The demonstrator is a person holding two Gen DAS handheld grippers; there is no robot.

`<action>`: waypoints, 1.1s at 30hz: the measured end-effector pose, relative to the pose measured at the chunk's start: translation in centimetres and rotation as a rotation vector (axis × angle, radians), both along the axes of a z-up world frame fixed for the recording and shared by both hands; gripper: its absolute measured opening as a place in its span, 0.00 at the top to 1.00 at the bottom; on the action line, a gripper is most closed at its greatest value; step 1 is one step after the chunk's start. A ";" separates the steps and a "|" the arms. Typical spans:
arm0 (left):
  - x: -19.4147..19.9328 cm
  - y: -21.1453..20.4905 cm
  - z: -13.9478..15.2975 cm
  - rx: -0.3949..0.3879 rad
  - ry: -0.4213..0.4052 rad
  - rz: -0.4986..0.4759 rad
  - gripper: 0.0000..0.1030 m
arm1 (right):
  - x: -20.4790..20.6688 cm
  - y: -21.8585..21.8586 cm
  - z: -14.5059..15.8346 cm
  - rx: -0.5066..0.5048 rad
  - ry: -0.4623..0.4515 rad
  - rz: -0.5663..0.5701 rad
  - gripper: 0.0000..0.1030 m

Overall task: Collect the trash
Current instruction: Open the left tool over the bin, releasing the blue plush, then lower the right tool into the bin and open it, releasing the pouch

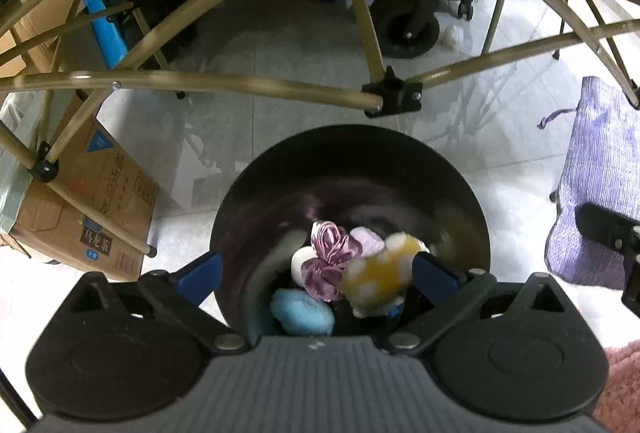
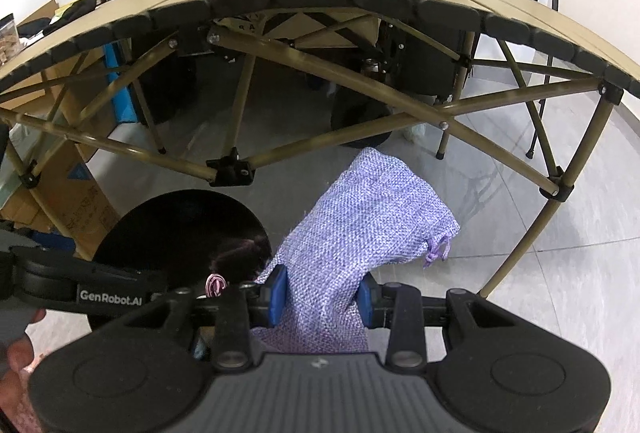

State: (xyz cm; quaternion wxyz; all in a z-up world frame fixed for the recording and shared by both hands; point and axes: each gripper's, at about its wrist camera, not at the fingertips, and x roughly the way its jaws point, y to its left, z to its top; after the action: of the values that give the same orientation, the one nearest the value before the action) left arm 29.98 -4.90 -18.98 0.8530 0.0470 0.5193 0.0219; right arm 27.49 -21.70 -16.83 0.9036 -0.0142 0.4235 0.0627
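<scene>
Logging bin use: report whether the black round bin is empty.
Not empty: black round bin holds blue, purple foil and yellow-white crumpled scraps.

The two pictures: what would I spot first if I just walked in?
Probably the round black bin on the pale floor, with bright scraps inside: a yellow white-spotted wrapper, a shiny purple foil wrapper and a blue crumpled piece. The open left gripper hangs over it. Beside the bin, the right gripper pinches a purple woven drawstring pouch.
</scene>
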 end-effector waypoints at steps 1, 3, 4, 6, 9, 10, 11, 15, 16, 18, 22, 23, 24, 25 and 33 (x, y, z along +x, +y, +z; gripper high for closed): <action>0.0 0.0 -0.1 0.003 0.006 -0.002 0.00 | 0.0 0.0 0.0 0.000 0.001 -0.001 0.66; -0.2 -0.1 -0.1 0.006 0.013 -0.007 0.00 | 0.0 0.0 0.0 -0.002 0.001 -0.002 0.66; -0.2 -0.1 -0.1 0.006 0.016 -0.010 0.00 | 0.0 0.0 0.0 -0.002 0.001 -0.003 0.66; -0.3 -0.1 -0.1 0.006 0.023 -0.013 0.00 | 0.0 0.1 -0.1 -0.002 0.003 -0.001 0.66; -0.4 -0.1 -0.1 -0.001 0.030 -0.014 0.00 | 0.0 0.2 -0.2 -0.003 0.005 0.005 0.66; -0.4 0.0 0.0 -0.004 0.034 -0.013 0.00 | 0.1 0.2 -0.2 -0.003 0.006 0.007 0.66; -0.4 0.0 0.0 -0.006 0.036 -0.012 0.00 | 0.1 0.2 -0.2 -0.002 0.006 0.008 0.66; -0.5 0.3 0.1 0.002 0.048 -0.008 0.00 | 0.1 0.4 -0.3 -0.003 0.006 0.012 0.66; -0.6 0.4 0.2 0.002 0.048 -0.008 0.00 | 0.1 0.5 -0.3 -0.003 0.007 0.014 0.66; -0.7 0.6 0.3 0.008 0.048 -0.001 0.00 | 0.2 0.8 -0.3 -0.005 0.008 0.023 0.66; -1.0 1.5 0.6 0.027 0.056 0.016 0.00 | 0.3 1.5 -0.3 -0.010 0.006 0.039 0.66; -1.1 1.8 0.7 0.027 0.061 0.022 0.00 | 0.3 1.8 -0.3 -0.012 0.007 0.044 0.66; -1.2 2.0 0.8 0.029 0.066 0.027 0.00 | 0.3 2.1 -0.3 -0.013 0.007 0.050 0.66; -1.3 2.4 0.9 0.031 0.070 0.032 0.00 | 0.4 2.4 -0.3 -0.015 0.007 0.056 0.66; -2.2 5.2 2.3 0.023 0.067 0.079 0.00 | 0.4 5.5 -0.5 -0.023 0.012 0.118 0.66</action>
State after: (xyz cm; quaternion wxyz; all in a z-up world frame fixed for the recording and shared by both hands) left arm 27.81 0.29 -16.68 0.8331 0.0371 0.5486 0.0598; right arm 27.94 -16.16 -17.35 0.8956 -0.0492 0.4279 0.1108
